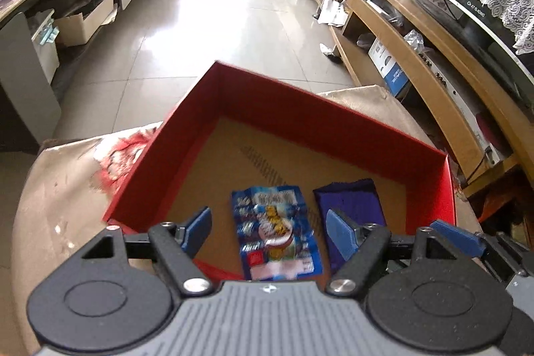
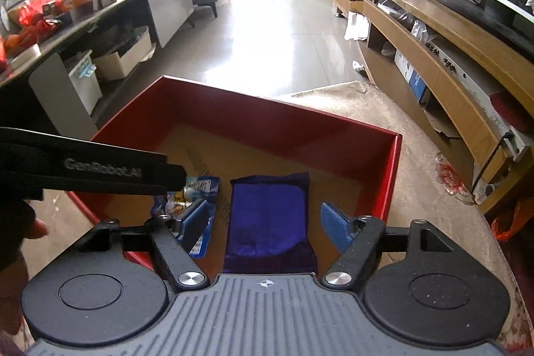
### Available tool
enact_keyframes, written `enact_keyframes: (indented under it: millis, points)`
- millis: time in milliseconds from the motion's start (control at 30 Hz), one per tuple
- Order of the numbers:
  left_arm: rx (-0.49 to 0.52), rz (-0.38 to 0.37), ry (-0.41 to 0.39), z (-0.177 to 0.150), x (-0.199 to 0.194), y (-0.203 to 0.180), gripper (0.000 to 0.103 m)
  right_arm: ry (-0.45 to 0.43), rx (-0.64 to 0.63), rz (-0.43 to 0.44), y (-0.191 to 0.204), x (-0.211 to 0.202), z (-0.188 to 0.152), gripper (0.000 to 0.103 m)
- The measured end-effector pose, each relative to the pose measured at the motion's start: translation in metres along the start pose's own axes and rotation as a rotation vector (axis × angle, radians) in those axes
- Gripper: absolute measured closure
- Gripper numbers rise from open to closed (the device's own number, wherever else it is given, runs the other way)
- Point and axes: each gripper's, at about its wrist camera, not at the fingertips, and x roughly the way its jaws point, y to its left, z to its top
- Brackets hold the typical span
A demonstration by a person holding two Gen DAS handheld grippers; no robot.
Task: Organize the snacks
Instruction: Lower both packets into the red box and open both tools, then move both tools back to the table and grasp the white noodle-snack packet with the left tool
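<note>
A glossy blue printed packet (image 1: pixel 277 232) and a crinkled purple wrapper (image 2: pixel 268 219) are laid flat, side by side, in the red-walled cardboard box (image 1: pixel 300 112). The left gripper (image 1: pixel 270 231) and right gripper (image 2: pixel 263 222) are held above them, fingers spread wide, nothing grasped.

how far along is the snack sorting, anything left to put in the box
Done: a blue printed snack packet and a purple packet lie flat, side by side, in the red box. In hand: nothing; the left hand-held gripper and right hand-held gripper are both open above them. No other loose snacks are in view.
</note>
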Motion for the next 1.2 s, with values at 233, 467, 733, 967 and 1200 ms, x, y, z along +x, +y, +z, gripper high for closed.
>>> enact_keyframes:
  millis: [233,467,733,967,1200]
  points:
    - [-0.013,0.0,-0.022,-0.021,-0.029,0.016,0.025,-0.022,-0.002,0.011,0.005,-0.018,-0.007,0.021]
    - [-0.049,-0.019,-0.004,-0.041,-0.045,0.032,0.025,-0.028,-0.015,0.04,0.016,-0.036,-0.017,0.021]
    - [-0.05,-0.028,0.036,-0.068,-0.051,0.041,0.025,-0.007,-0.03,0.065,0.03,-0.057,-0.04,0.02]
    - [-0.034,-0.005,0.081,-0.086,-0.046,0.047,0.025,0.061,-0.016,0.051,0.035,-0.065,-0.07,0.02]
    - [0.007,0.052,0.14,-0.102,-0.031,0.056,0.025,0.096,-0.004,0.068,0.035,-0.073,-0.087,0.019]
